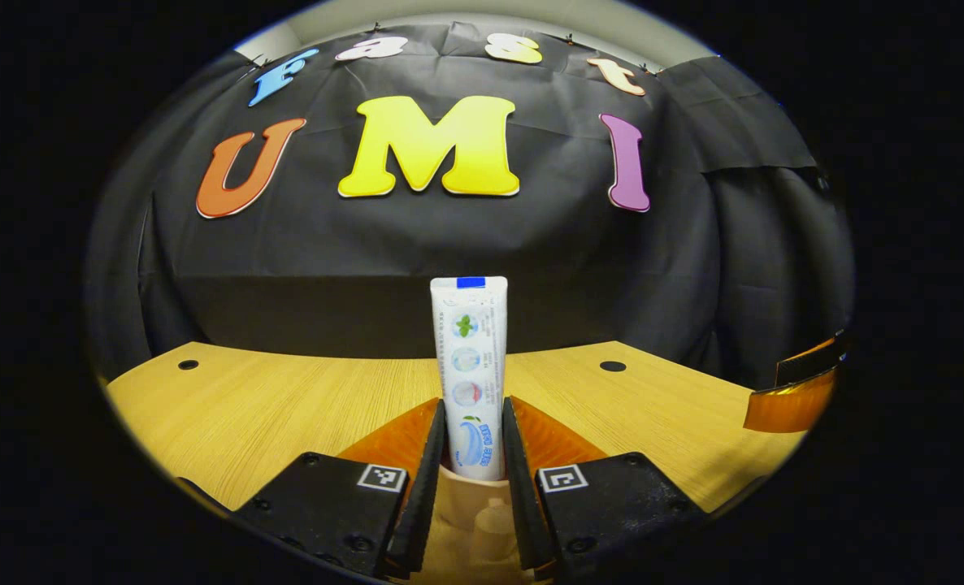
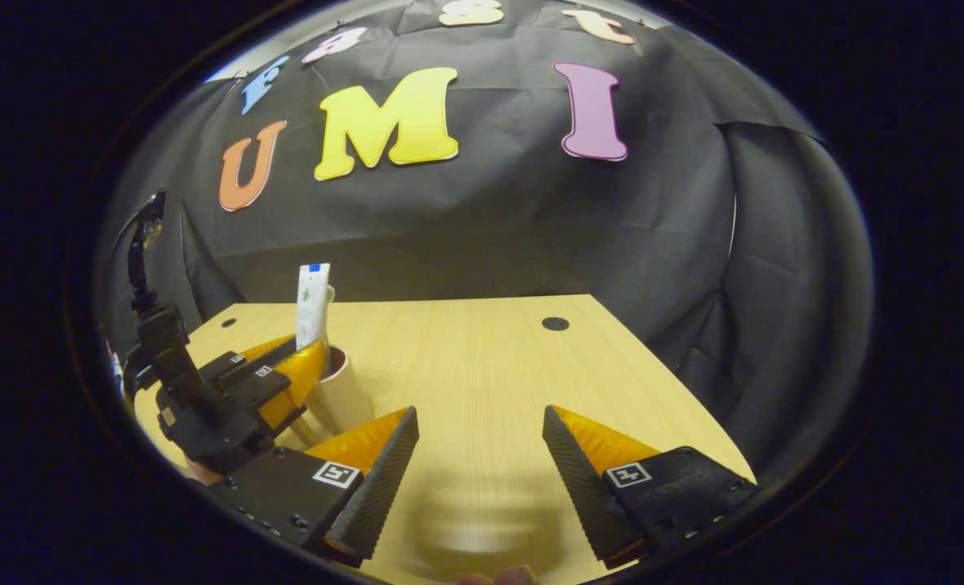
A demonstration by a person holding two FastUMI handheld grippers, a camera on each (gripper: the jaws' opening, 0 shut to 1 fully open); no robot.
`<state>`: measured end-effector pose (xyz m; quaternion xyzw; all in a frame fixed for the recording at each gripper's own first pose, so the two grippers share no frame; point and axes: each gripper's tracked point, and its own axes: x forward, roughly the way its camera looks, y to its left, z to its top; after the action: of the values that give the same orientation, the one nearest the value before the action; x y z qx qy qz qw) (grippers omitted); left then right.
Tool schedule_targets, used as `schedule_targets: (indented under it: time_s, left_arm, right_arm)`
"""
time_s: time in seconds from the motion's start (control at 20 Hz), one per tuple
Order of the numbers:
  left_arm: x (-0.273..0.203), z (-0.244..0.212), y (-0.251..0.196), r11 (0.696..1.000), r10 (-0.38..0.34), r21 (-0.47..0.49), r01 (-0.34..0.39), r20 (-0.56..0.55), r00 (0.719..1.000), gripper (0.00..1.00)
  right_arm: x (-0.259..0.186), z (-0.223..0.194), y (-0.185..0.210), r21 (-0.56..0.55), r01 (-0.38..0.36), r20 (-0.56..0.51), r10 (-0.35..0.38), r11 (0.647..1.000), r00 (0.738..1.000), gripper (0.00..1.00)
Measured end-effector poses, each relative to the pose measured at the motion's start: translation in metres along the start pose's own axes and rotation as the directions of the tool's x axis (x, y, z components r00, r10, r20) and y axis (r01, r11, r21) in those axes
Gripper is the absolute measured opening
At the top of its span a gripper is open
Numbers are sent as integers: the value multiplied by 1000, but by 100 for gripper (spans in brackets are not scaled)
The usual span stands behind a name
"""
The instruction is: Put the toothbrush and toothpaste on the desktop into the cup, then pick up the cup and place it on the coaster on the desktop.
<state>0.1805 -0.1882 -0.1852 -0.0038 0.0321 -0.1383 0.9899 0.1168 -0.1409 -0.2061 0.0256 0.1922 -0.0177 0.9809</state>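
Black cloth hangs behind the wooden tabletop, which lies bare to the right of the cup.

My left hand-held gripper is clenched on the toothpaste, both fingers pressing its sides low on the tube. The tube stands upright with its lower end just inside the mouth of the cup, crimped end up. In the right gripper view the tube rises from the cup with the left hand-held gripper around it. My right hand-held gripper hangs released to the right of the cup, holding nothing.

I judge the main risk is in letting go: the tall tube could lean hard against the rim and tip the light cup, or drag up and out if my fingers catch it as they part. A sideways nudge from the fingers, which sit right at the rim, could also shove the cup.

As for contents, I can see something pale down inside the cup in the left gripper view, but I cannot tell if it is the toothbrush. I cannot make out a coaster.
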Motion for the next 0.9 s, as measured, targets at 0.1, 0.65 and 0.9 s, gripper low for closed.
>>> schedule_targets:
  time_s: [0.1, 0.65, 0.9]
  left_arm:
    - [-7, 5, 2, 1000, 3, 5, -3, 0, 1000, 47]
    - [-98, 60, 33, 998, 24, -55, -26, -41, 999, 87]
    - [-149, 95, 82, 989, 126, -71, -132, -79, 989, 94]
  right_arm:
    - [-4, 1, 5, 2, -6, 1, 6, 1000, 1000, 94]
    - [-37, 19, 47, 5, 16, -48, -16, 1000, 999, 94]
    - [-48, 32, 92, -4, -2, -137, 1, 1000, 991, 94]
